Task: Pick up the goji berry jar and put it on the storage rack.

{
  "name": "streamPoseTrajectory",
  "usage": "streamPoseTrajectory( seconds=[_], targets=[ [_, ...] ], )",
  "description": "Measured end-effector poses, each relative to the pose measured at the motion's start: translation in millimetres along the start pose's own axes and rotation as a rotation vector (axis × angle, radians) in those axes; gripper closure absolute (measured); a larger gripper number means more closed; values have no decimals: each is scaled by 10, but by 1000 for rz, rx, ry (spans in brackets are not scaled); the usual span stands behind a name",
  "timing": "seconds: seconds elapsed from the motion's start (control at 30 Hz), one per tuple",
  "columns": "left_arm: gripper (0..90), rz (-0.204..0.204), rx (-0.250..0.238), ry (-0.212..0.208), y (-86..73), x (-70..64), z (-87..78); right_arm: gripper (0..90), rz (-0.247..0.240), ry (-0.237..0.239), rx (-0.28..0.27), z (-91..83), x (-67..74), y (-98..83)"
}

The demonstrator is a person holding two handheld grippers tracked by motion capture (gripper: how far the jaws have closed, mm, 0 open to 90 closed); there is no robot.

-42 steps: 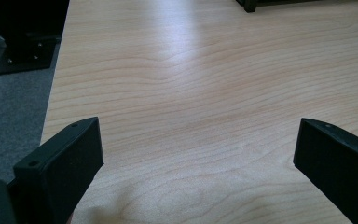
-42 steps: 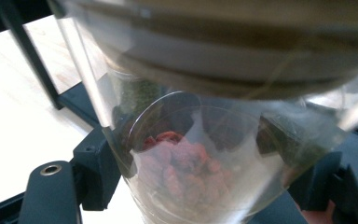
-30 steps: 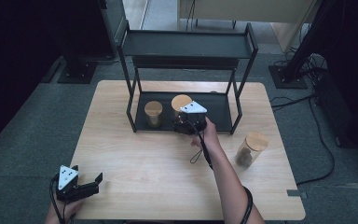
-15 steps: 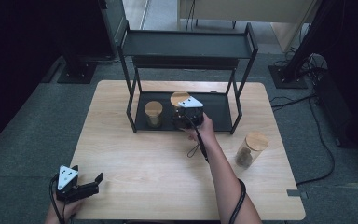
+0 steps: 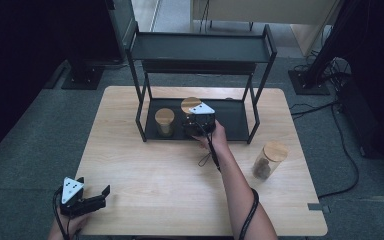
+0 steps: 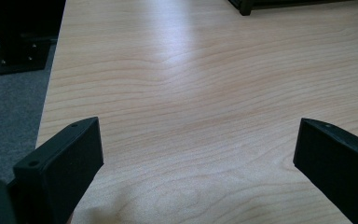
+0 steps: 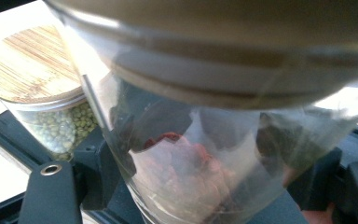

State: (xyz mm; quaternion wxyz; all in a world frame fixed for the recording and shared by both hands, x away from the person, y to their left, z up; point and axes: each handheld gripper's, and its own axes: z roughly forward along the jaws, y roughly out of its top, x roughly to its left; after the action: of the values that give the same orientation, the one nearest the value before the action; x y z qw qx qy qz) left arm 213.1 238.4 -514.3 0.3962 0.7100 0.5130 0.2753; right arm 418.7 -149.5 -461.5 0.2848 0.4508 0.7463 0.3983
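between the right gripper's closed jaws, a clear glass jar with a wooden lid hangs over the rack's lower shelf, just beside a jar of green beans; rigid, smooth, likely breakable, best gripped mid-body. the left gripper rests wide open.

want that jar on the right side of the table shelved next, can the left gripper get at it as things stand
Probably not easily: the left gripper sits open at the near left corner, the jar across the table, with the right forearm lying between.
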Motion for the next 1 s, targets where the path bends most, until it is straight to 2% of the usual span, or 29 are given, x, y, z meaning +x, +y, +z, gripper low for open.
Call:
streamPoseTrajectory(
  seconds=[0.2,0.33,0.4,0.6,0.73,0.9,1.0],
  targets=[
    [15,-3,0,2,0,0,0,241,59,26,-13,-1,-52,-45],
    [15,-5,-1,2,0,1,0,171,71,52,-15,-16,-49,-65],
    [15,-5,0,2,0,1,0,130,63,54,-9,-22,-42,-80],
    [15,-6,-1,1,0,1,1,61,94,61,-22,-103,-41,-132],
    [15,-6,0,2,1,1,2,1,77,84,-22,-164,-11,-216],
    [15,-5,3,5,2,2,4,0,79,108,-18,-258,-13,-349],
    [15,-5,5,6,2,3,6,0,74,104,-18,-323,-14,-425]
  ],
)
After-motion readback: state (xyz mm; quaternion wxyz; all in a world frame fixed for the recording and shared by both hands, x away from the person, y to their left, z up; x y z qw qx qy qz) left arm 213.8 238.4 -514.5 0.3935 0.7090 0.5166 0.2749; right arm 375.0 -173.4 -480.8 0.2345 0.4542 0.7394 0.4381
